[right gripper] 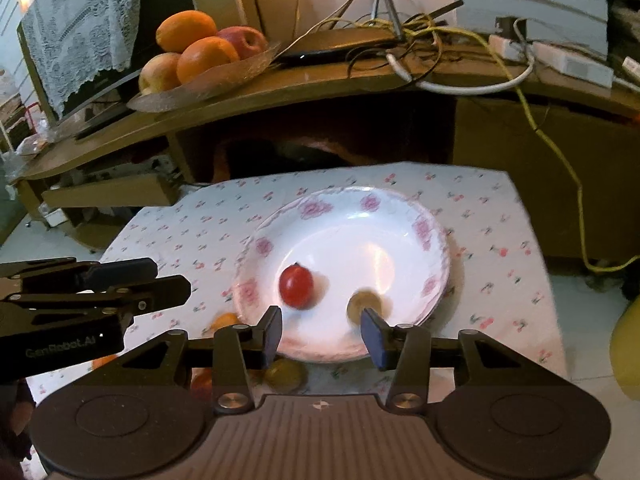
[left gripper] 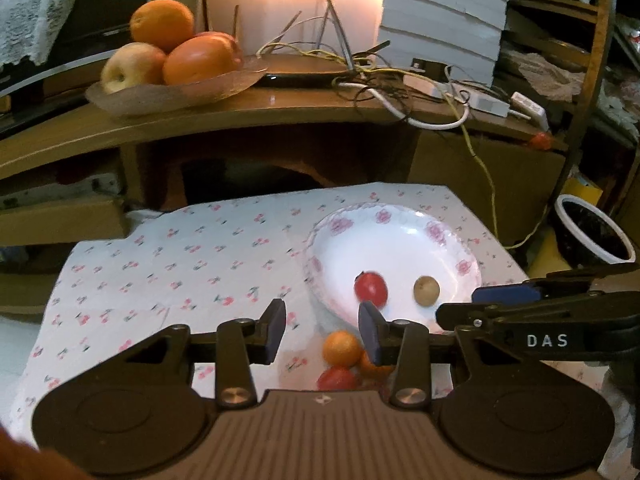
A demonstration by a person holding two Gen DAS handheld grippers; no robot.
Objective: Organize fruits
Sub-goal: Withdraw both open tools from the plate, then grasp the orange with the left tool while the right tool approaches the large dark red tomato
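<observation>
Left wrist view: the left gripper [left gripper: 322, 330] hangs with its jaws standing well apart and nothing between them, above a small cluster of loose fruit on the white cherry-print tablecloth [left gripper: 160, 264]: a small round orange fruit [left gripper: 341, 348], a second orange piece [left gripper: 374, 366] touching it at 4 o'clock, and a small red fruit [left gripper: 337, 378] at 6 o'clock. The white flower-rimmed ceramic plate [left gripper: 400, 220] lies at 1 o'clock and already carries a small red tomato-like fruit [left gripper: 371, 289] and a small tan-brown round fruit [left gripper: 426, 290].

Right wrist view: the right gripper [right gripper: 321, 334] also stands wide open and empty, poised over the plate's near rim [right gripper: 344, 192], with an olive-green round fruit [right gripper: 285, 374] on the cloth just off that rim, at 7 o'clock of the gripper.

The likely step is gathering the loose pieces onto the plate. Done well, each gripper should centre over one fruit, close softly so it neither rolls nor bruises, and keep clear of its neighbours.
</observation>
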